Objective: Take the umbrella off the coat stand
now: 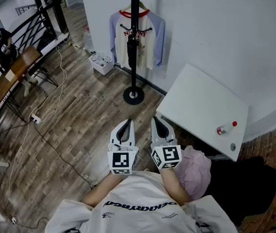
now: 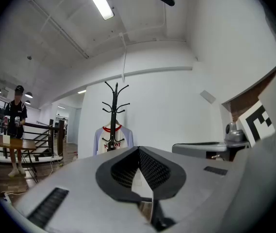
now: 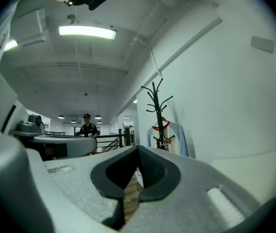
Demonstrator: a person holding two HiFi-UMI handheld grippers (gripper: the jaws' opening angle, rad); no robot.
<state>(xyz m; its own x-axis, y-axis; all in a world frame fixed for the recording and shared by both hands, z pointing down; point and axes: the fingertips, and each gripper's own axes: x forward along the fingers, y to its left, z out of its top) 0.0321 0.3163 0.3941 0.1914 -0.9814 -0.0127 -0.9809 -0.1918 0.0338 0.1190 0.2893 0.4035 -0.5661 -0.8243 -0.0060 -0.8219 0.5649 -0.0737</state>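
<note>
Nearest, left gripper (image 1: 126, 125) and right gripper (image 1: 158, 123), side by side and level, each with jaws pressed together on nothing. Straight ahead of the tips, well apart: coat stand (image 1: 134, 79), with what looks like the umbrella (image 1: 131, 46), a dark folded shape hanging against the pole in front of a shirt (image 1: 150, 40). Nothing of the task done yet. Left to do: approach, open, grip, lift off the hook.
</note>
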